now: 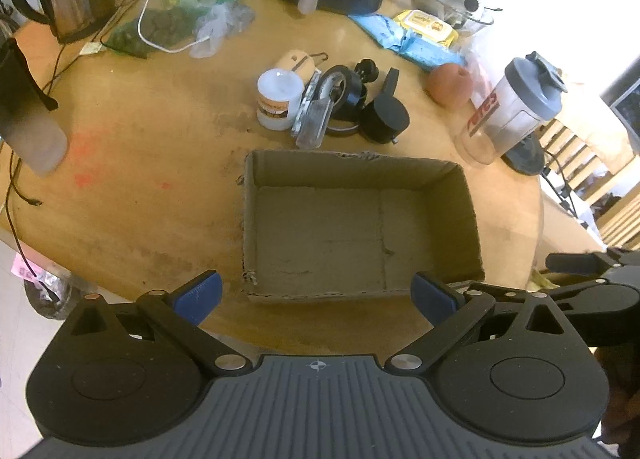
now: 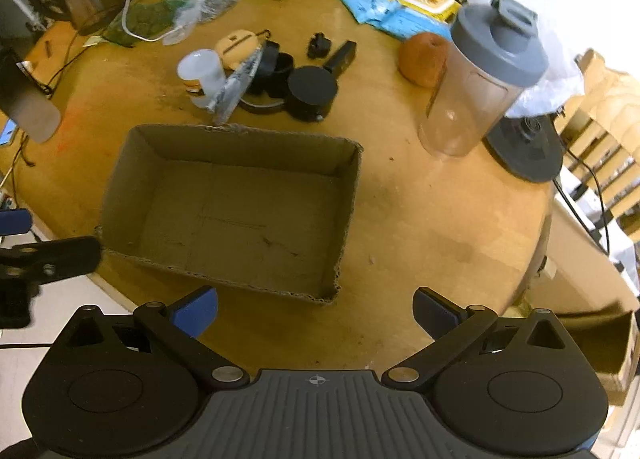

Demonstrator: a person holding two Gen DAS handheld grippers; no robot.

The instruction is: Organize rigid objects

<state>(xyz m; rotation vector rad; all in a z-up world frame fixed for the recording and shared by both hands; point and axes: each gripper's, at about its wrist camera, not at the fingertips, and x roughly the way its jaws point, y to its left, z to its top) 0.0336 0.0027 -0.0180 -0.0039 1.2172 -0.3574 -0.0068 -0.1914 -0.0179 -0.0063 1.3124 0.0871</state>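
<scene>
Now both grippers, left gripper [image 1: 316,295] and right gripper [image 2: 316,309], are hovering spread wide and holding nothing over the table's [image 1: 140,179] near edge; the cardboard box [image 1: 464,195] is sitting just ahead, with the small objects [image 1: 332,103] clustering beyond its far wall.

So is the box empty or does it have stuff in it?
Empty. The box shows only its bare cardboard floor in both views; the little things sit on the table behind it.

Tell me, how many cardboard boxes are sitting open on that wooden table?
1. The open cardboard box sits empty at the table's near edge, just in front of the pile of small objects. Brown packages stand at the far edge; others may be hidden behind the clutter.
</scene>
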